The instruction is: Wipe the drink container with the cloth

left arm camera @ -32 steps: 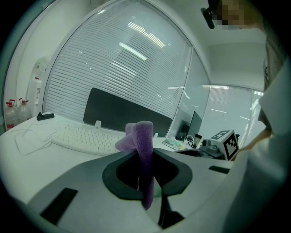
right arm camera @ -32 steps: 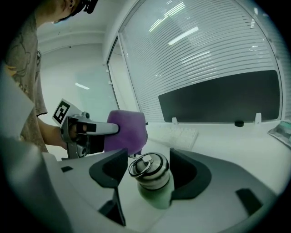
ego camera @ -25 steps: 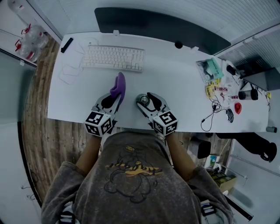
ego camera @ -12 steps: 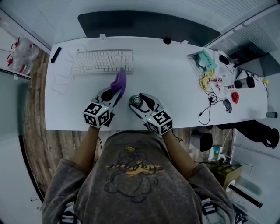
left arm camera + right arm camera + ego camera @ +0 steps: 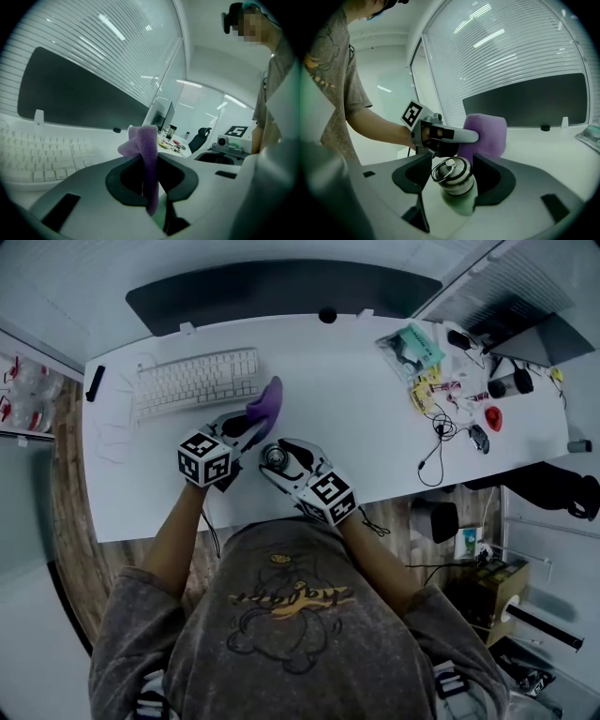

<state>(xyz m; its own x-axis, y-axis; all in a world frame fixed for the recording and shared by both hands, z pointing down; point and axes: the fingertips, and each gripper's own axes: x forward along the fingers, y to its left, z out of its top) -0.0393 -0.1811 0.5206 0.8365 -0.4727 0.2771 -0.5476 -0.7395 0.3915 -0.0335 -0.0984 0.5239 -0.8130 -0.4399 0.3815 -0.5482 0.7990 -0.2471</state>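
A green drink container [image 5: 455,183] with a metal lid and ring is clasped between the widely spread jaws of the right gripper [image 5: 278,455], both pads being pressed against its sides. It is held over the near part of the white desk [image 5: 366,427], a little left of centre. A purple cloth [image 5: 149,157] is pinched in the closed jaws of the left gripper [image 5: 251,424], with one bunched end standing out past the fingertips. The left gripper is seen just left of the right one, angled towards it, so that the cloth is brought just beyond the container's lid on the far side (whether the two touch cannot be told). A white keyboard [image 5: 192,380] is laid to the far left, in front of a dark panel [image 5: 281,292] along the far edge. Small clutter and cables [image 5: 445,399] are scattered at the far right of the desk.
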